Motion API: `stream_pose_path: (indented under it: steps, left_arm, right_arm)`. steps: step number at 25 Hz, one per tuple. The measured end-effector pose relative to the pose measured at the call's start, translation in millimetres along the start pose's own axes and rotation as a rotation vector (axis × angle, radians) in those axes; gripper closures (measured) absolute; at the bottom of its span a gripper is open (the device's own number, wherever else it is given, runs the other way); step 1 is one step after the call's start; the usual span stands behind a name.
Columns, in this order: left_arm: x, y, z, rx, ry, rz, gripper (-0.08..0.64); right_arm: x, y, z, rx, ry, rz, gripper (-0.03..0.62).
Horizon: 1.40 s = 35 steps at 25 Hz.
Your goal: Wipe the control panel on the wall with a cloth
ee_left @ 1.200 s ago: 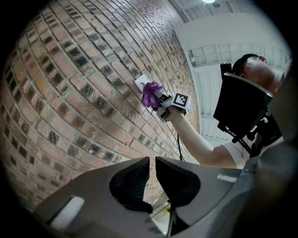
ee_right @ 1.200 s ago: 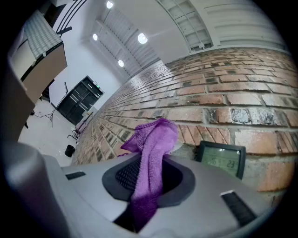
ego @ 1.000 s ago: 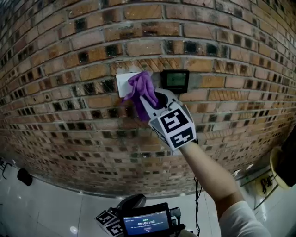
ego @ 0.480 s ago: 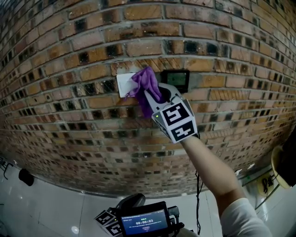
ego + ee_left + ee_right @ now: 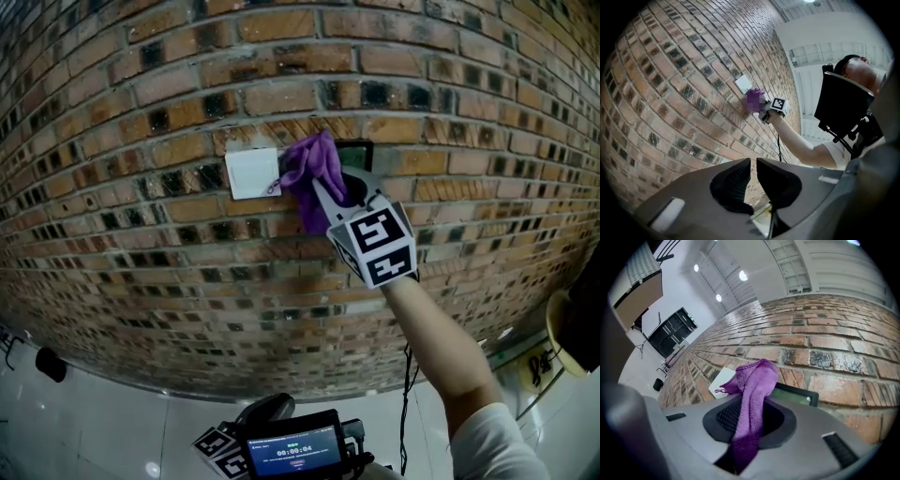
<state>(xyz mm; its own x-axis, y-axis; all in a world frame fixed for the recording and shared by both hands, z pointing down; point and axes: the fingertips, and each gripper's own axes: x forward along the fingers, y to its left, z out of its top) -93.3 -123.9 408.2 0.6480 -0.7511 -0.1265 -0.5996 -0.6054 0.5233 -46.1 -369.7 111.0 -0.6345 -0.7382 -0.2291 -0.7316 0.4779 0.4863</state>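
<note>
My right gripper [image 5: 325, 190] is shut on a purple cloth [image 5: 314, 172] and holds it against the brick wall. The cloth covers the left part of the dark control panel [image 5: 360, 150], whose top and right edge still show. In the right gripper view the cloth [image 5: 752, 390] hangs between the jaws, with the panel's greenish screen [image 5: 794, 395] just behind it. The left gripper [image 5: 753, 174] is held low and away from the wall, its jaws close together with nothing between them. From there the cloth [image 5: 753, 100] shows far off.
A white switch plate [image 5: 251, 173] sits on the wall just left of the cloth, also visible as the white plate [image 5: 721, 379] in the right gripper view. The brick wall [image 5: 141, 234] fills the view. A marker cube [image 5: 218, 442] and a small timer screen [image 5: 295, 451] show at the bottom.
My right gripper has slid the cloth to the right, off the white switch plate and onto the dark panel. The white plate is now uncovered.
</note>
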Motion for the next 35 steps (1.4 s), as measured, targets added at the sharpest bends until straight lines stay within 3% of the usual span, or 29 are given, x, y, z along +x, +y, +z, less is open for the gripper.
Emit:
stream_pose_path:
  steps: [28,35]
  left_arm:
    - [9,-15,-12,-0.011,0.049,-0.05,0.526]
    - [10,-18,-15,-0.013,0.06,-0.062,0.526]
  right_arm:
    - [-81,-103,-43,0.002,0.093,-0.265,0.511]
    - [-98,-114,-27,0.004,0.055,-0.31,0.511]
